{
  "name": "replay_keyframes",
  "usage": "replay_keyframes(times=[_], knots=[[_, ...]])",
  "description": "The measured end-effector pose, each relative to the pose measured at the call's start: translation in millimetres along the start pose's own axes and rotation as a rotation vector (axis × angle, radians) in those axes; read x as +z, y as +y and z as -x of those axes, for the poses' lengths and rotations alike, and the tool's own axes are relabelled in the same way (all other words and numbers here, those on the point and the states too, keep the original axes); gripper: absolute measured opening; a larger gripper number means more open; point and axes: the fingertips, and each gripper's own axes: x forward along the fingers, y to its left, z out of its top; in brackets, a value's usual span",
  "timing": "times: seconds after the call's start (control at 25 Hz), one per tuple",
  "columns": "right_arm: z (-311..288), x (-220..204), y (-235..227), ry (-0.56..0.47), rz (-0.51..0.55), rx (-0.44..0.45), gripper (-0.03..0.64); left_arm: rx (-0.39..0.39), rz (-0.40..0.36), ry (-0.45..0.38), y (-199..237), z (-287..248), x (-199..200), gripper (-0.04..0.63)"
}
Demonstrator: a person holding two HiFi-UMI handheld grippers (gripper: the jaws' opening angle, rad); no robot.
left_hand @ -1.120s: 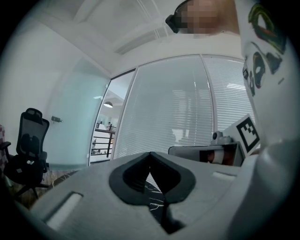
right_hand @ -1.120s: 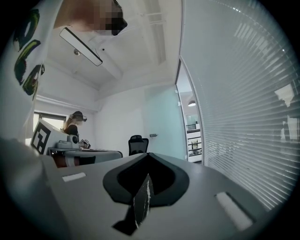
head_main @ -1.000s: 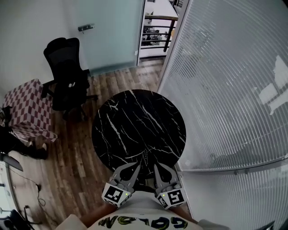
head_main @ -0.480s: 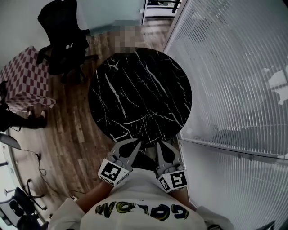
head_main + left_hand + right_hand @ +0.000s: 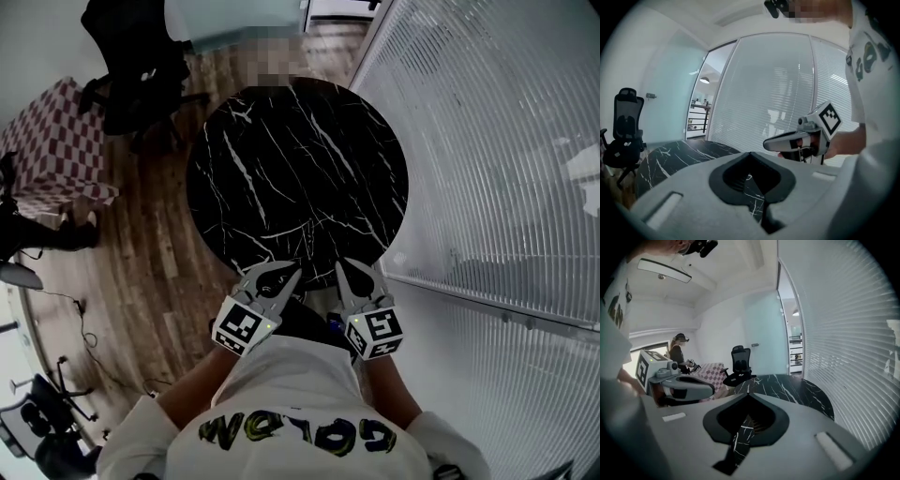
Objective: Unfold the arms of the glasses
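Head view looks down on a slatted glass wall filling the right side, a round black marble tabletop at centre, an office chair at upper left and a checkered seat at the left edge. At the tabletop's near rim, low in the frame, the left gripper and right gripper sit side by side, each with its jaws pressed together and nothing between them. The glasses show in no view; none lies on the marble that is visible. This looks like an approach, so it should go best by finding the glasses first and spreading the jaws before reaching. One gripper can then steady the frame while the other swings an arm out at its hinge. Right gripper view alone shows a second person beyond the checkered seat. Left gripper view alone shows a railing through a doorway.
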Motion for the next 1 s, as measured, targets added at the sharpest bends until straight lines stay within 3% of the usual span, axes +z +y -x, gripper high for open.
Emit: replay_keyframes(times=[0.12,0.44,1.0], knots=[[-12,-5,-7,0.012,0.04,-0.008,0.002,-0.014,0.031,0.038,4,-5,-16,0.006],[-50,-26,-13,0.056,0.084,0.014,0.003,-0.021,0.02,0.086,18,-27,-48,0.014],[-112,-116,-38,0.227,0.053,0.033,0.018,0.002,0.058,0.245,38,-70,-138,0.032]])
